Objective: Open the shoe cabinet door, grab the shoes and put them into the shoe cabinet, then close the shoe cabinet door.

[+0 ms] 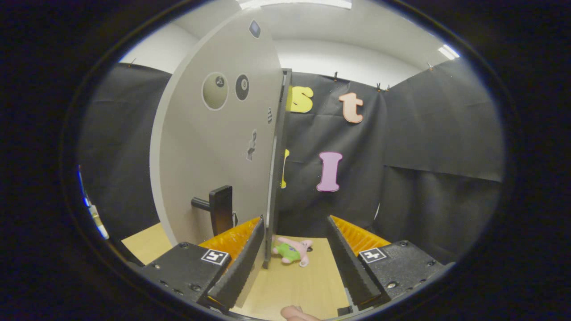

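Note:
The shoe cabinet door is a tall pale grey panel with small stickers and a black handle low on its face. It stands ahead on the left, swung so that its thin dark edge faces me. My gripper is open, with nothing between its fingers. The left finger lies close beside the door's lower edge and just right of the handle. A small pink and green plush-looking thing lies on the wooden surface beyond the fingers, next to the foot of the door edge.
A light wooden surface runs under the fingers up to the black cloth wall behind and to the right. A person's fingertip shows just below the fingers. Black cloth also hangs left of the door.

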A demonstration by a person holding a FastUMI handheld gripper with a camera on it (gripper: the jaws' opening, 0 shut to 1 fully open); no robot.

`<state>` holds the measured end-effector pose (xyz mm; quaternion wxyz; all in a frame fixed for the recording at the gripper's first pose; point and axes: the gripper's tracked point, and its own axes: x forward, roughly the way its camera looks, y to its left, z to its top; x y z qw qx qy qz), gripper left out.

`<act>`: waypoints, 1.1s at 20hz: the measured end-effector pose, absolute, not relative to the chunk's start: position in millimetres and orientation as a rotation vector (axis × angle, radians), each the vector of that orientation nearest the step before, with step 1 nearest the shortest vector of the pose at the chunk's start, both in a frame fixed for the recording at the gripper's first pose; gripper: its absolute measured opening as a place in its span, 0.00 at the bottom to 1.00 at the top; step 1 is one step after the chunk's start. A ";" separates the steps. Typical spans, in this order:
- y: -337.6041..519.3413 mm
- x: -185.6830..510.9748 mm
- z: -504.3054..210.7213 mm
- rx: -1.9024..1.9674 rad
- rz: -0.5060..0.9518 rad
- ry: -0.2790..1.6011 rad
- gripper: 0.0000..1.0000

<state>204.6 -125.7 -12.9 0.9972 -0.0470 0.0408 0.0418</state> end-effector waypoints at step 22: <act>123.0 280.4 -47.9 -0.041 0.121 0.055 0.93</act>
